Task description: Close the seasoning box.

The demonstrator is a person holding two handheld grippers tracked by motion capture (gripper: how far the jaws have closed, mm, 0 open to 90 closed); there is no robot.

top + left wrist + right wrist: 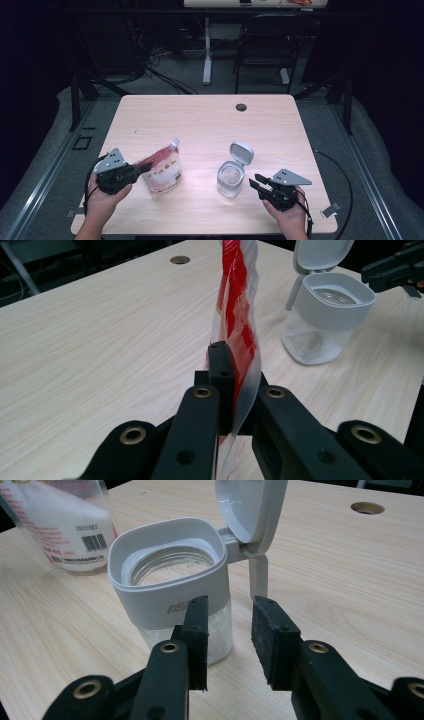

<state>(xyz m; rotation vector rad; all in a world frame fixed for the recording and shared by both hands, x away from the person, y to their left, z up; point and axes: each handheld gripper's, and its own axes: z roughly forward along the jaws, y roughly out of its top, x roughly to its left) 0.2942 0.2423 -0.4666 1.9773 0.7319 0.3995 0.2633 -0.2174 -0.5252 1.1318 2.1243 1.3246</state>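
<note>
We count one pouch [162, 171] and one jar [231, 179] on the surface [210, 120], plus two tools. The left hand-held gripper [145, 167] is clamped on the red-and-white pouch's edge, and the pouch stands upright at the surface's near left. The right hand-held gripper [255, 181] has its jaws apart, holding nothing, just beside the clear jar. The jar's one grey lid [241, 151] stands flipped open.
</note>
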